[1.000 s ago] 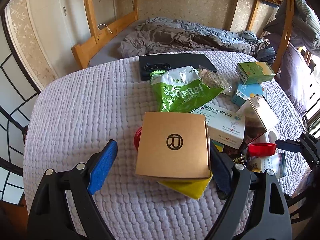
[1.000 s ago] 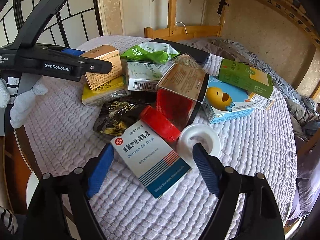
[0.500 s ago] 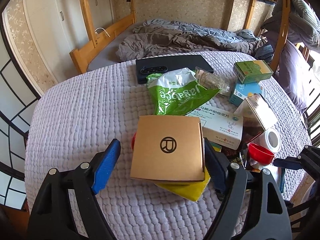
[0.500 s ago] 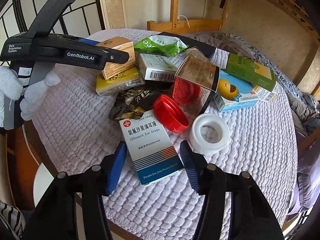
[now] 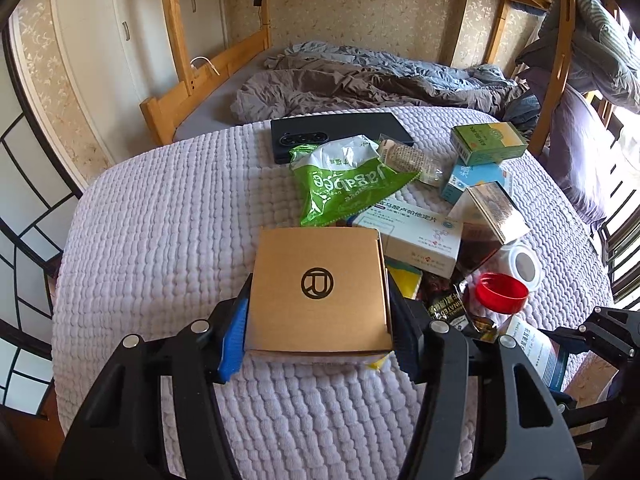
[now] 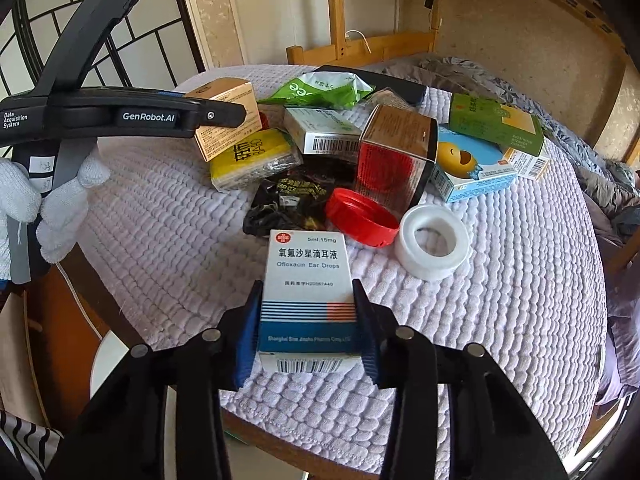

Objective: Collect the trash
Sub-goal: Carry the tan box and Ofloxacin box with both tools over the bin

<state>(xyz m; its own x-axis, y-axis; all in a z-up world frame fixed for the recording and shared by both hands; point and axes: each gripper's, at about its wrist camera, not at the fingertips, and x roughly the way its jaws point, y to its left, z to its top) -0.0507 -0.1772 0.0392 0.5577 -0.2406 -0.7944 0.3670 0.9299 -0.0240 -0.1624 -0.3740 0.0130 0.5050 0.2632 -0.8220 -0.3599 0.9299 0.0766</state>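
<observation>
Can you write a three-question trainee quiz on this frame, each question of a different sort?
1. True or false: the red plastic lid lies between the right gripper's fingers.
2. What sits between the left gripper's fingers? A) green snack bag B) brown cardboard box C) white tape roll
3. Which printed box is the right gripper closing on?

Key: 1 false. 2 B. 3 the white and blue ear drops box.
</observation>
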